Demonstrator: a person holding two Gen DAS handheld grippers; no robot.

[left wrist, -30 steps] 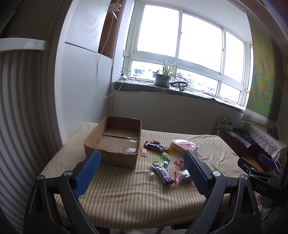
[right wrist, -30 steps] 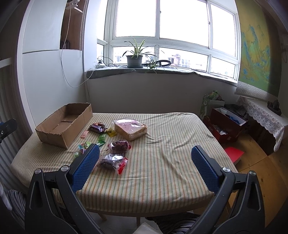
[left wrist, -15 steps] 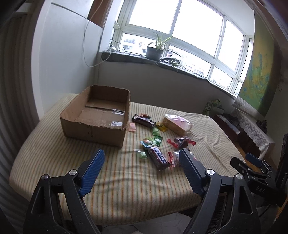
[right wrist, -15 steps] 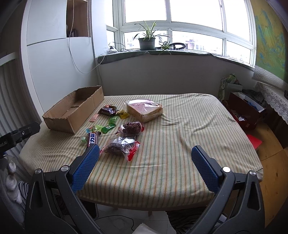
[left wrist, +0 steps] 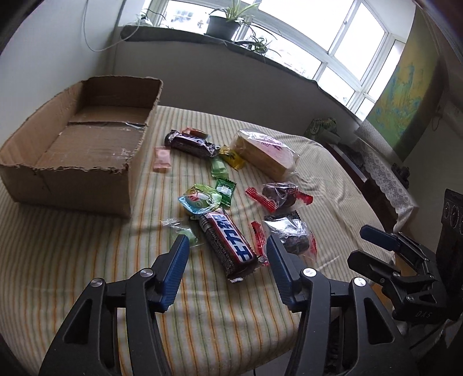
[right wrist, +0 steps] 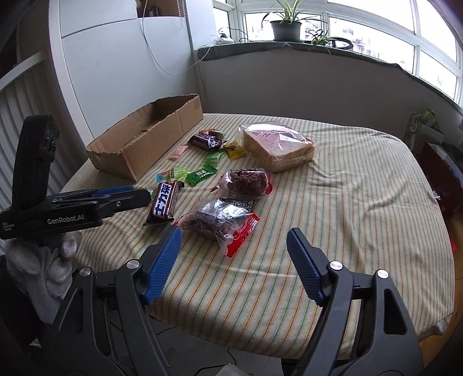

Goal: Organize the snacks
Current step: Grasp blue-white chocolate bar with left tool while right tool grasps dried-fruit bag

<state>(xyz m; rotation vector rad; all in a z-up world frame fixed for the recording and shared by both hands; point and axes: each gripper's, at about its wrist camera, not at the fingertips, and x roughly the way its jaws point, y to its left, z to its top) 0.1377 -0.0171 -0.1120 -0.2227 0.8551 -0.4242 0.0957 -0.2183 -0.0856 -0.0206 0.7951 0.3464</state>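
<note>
Snacks scattered mid-surface on striped cloth (right wrist: 332, 202): choc bar (left wrist: 227, 241) nearest, dark-fruit packets (right wrist: 220, 221) to its right, bagged bread (right wrist: 277, 149) far right, small candies (left wrist: 222, 189) between. Empty cardboard box (left wrist: 78, 150) sits left of pile. Left claw (left wrist: 227, 256) seen over bar's near end, jaws just narrowed, not touching, released. Right claw (right wrist: 234, 251) also just narrowed, nothing gripped, near the closest packet.

A potted plant (right wrist: 286, 26) on the windowsill (right wrist: 318, 55) — a yellow-green wall hanging (left wrist: 405, 95) nearby.
</note>
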